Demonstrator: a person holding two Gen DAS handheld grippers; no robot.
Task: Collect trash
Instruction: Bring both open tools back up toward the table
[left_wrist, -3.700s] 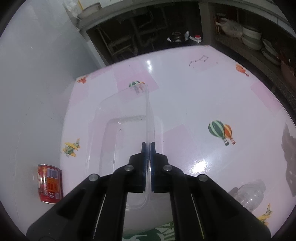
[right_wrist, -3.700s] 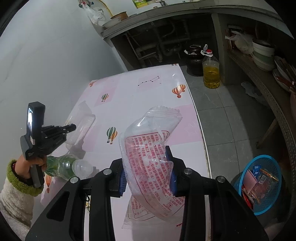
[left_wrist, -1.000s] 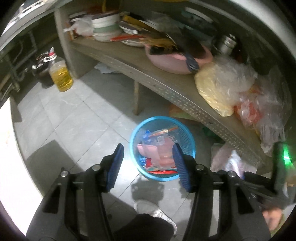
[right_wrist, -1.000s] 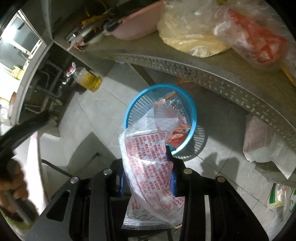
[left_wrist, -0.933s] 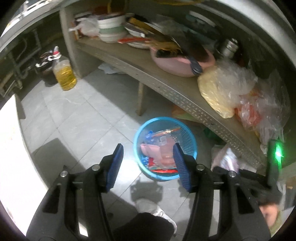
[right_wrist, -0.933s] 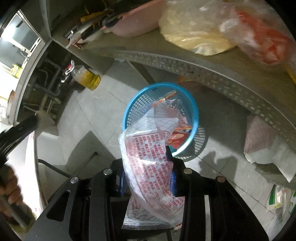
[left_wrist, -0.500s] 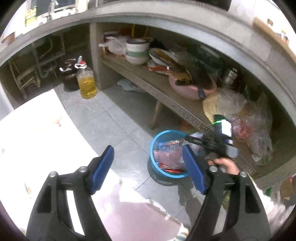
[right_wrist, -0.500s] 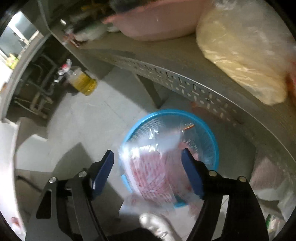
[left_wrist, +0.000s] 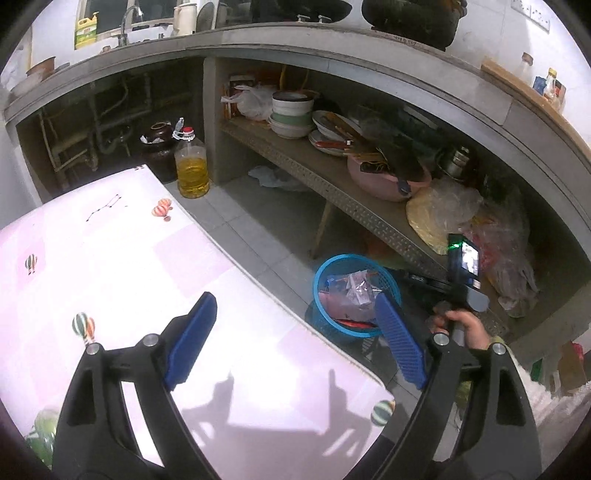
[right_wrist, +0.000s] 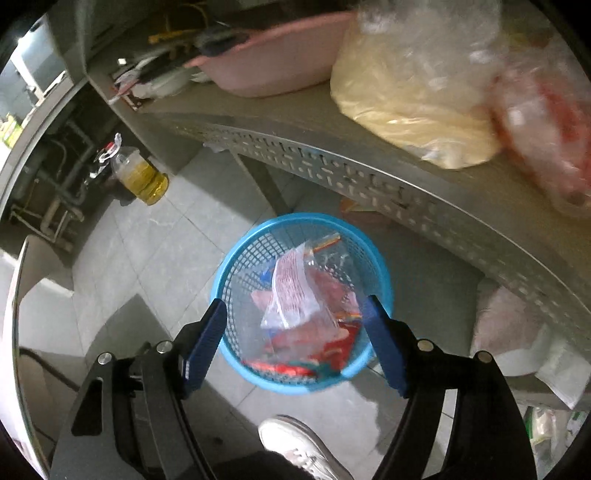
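Both the right claw (right_wrist: 293, 343) and left claw (left_wrist: 295, 338), jaws having just been opening, gape wide and empty. The printed plastic bag (right_wrist: 291, 295) below the right claw sits high in the blue basket (right_wrist: 236, 266), so it may slide out.

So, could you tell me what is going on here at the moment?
A person with a gripper in each hand is binning trash. The right gripper hangs open over the round blue plastic basket on the tiled floor, and the clear red-printed plastic bag now lies inside it on other wrappers. The left gripper, jaws just opened wider and empty, is above the pink balloon-patterned tabletop.
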